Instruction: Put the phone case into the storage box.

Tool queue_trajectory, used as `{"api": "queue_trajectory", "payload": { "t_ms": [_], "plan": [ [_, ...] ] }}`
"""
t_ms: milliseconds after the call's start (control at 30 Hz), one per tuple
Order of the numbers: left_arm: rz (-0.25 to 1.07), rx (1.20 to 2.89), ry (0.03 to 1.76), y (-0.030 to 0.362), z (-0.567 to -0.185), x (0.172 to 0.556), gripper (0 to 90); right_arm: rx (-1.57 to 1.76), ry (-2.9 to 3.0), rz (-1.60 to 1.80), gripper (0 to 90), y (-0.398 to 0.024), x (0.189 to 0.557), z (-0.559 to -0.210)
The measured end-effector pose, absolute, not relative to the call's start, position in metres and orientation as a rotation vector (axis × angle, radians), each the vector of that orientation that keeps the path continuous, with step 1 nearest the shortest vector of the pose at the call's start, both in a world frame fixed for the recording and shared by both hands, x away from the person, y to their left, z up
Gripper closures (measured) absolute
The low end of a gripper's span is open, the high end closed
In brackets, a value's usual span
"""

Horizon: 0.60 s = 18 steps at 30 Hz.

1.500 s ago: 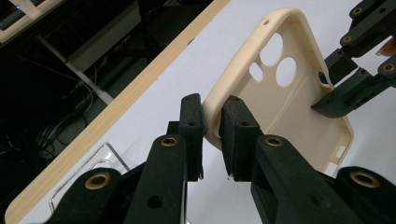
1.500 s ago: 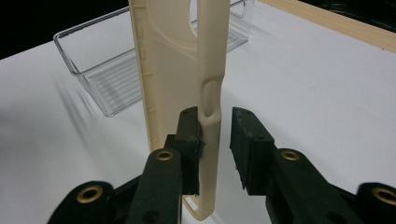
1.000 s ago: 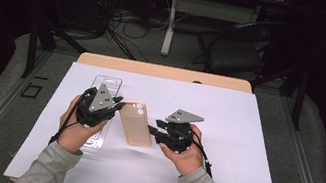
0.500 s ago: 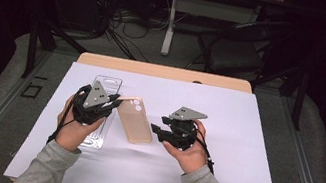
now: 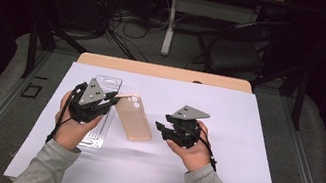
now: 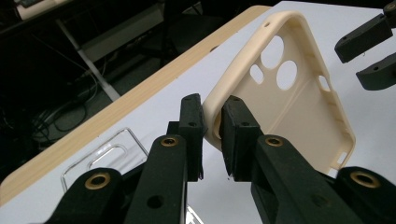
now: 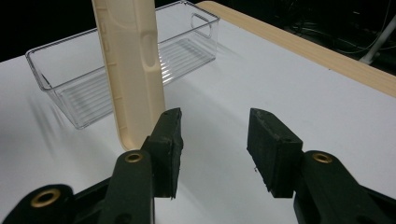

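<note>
Case (image 5: 133, 117) pinched at one corner by left gripper (image 6: 211, 127), tilted up off tabletop (image 5: 244, 136), clear bin (image 5: 99, 111) at 9 o'clock. Right gripper (image 7: 215, 140) agape, empty, at 3 o'clock. Best to keep pinch firm, support free end before swinging toward bin.

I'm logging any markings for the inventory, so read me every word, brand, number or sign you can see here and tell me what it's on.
None can be read.
Phone case: plain cream, with no print or logo on the sides in view.
Clear bin: only moulded ribs, no label.
Left gripper and right gripper: black jaws, no marking.
Grey plates: bare apart from small holes.
White table cover: blank.
</note>
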<state>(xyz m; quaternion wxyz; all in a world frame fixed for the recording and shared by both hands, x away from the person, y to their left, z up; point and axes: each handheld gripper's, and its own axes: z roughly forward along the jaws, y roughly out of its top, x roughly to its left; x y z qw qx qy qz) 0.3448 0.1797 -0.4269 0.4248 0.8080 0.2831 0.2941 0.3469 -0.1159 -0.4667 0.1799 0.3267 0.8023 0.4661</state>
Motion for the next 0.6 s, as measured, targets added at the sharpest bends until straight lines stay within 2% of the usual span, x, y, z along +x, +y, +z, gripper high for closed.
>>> {"api": "queue_trajectory", "payload": {
  "t_ms": [600],
  "plan": [
    [0.702,1.975,0.740,0.186,-0.430,0.348,79.2,0.953,2.231,1.329,43.8,-0.128,0.356,-0.468]
  ]
}}
